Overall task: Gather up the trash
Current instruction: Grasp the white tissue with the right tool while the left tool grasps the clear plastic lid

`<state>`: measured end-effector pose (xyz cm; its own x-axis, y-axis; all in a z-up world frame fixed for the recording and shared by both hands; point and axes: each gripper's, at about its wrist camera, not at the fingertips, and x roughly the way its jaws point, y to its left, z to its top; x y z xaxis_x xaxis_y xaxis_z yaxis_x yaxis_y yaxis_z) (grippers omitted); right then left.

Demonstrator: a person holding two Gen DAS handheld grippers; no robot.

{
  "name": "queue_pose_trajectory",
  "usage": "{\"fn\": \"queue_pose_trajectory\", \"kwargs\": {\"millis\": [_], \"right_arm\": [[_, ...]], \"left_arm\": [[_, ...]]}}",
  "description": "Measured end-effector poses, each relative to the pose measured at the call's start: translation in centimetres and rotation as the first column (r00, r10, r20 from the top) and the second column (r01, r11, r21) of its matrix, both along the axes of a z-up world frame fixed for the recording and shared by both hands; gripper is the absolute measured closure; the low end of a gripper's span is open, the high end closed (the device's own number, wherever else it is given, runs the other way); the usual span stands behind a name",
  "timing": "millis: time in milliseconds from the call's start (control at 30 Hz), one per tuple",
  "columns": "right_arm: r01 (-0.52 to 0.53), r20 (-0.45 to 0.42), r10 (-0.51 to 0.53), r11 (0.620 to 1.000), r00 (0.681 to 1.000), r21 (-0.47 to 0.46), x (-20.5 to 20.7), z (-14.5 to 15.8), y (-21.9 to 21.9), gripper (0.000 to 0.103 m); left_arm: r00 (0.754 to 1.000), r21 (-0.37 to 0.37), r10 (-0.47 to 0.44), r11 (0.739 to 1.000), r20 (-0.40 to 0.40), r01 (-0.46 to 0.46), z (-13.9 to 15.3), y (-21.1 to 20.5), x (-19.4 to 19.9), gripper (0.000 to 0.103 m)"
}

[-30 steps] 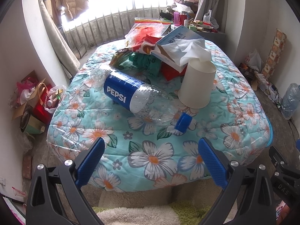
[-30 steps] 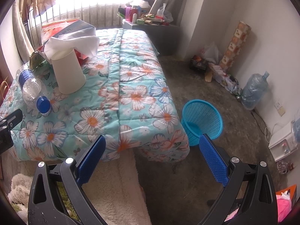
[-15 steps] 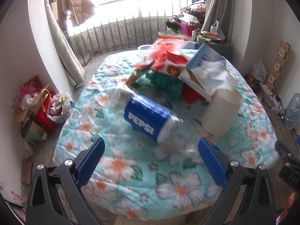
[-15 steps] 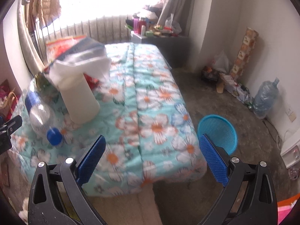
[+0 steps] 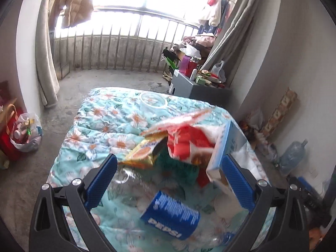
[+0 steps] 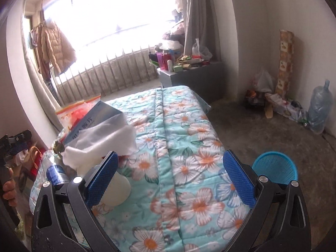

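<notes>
Left gripper [image 5: 168, 185]: fingers spread wide, holding nothing, poised over the trash heap on the flowered quilt [image 5: 109, 121].
Bottle [image 5: 168, 214]: clear plastic with a blue Pepsi label, lying on its side directly between and below the left gripper's fingers; whether it touches them cannot be told.
Snack wrappers [image 5: 180, 140]: red and yellow, crumpled, just ahead of the left gripper.
Box [image 5: 224, 147]: light blue, tilted, in front of the left gripper's right finger.
Paper cup [image 5: 225, 206]: white, beside the inner face of that same finger.
Plastic tub [image 5: 153, 103]: clear, round, farther ahead on the quilt.
Right gripper [image 6: 170, 180]: fingers likewise wide apart and empty, over bare quilt.
Tissue [image 6: 105, 140]: white, heaped on the paper cup, ahead of the right gripper's left finger.
Basket [image 6: 275, 168]: blue mesh, on the floor just beyond the right gripper's right finger, beside the bed.
</notes>
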<state>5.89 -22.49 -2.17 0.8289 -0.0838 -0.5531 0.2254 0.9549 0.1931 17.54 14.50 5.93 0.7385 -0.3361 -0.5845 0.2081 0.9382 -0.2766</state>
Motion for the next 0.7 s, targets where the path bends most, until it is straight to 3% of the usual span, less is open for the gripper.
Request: {"fn": "queue_pose_trajectory", "kwargs": {"millis": [100, 233, 433, 567, 700], "right_arm": [[-0.024, 0.003, 0.024, 0.995, 1.000, 0.096, 1.6, 0.3, -1.8, 0.008], [-0.108, 0.000, 0.113, 0.953, 0.994, 0.284, 4.5, 0.7, -3.9, 0.008], [-0.242, -0.010, 0.280, 0.844, 0.960, 0.479, 8.4, 0.2, -3.5, 0.014], [-0.260, -0.067, 0.372, 0.754, 0.926, 0.603, 10.8, -1.8, -2.3, 0.028], [-0.251, -0.104, 0.441, 0.672, 0.892, 0.696, 12.3, -4.0, -1.6, 0.036]], "left_arm": [[1.000, -0.103, -0.003, 0.995, -0.002, 0.003, 1.5, 1.6, 3.9, 0.005], [1.000, -0.144, -0.009, 0.990, -0.027, 0.005, 2.4, 2.6, 10.1, 0.005], [0.976, -0.261, -0.046, 0.965, -0.211, -0.010, -1.0, 3.3, 19.1, 0.006], [0.937, -0.302, -0.065, 0.952, -0.343, -0.044, -4.5, 2.6, 23.1, 0.024], [0.911, -0.297, -0.065, 0.953, -0.407, -0.065, -6.9, 2.3, 25.3, 0.038]]}}
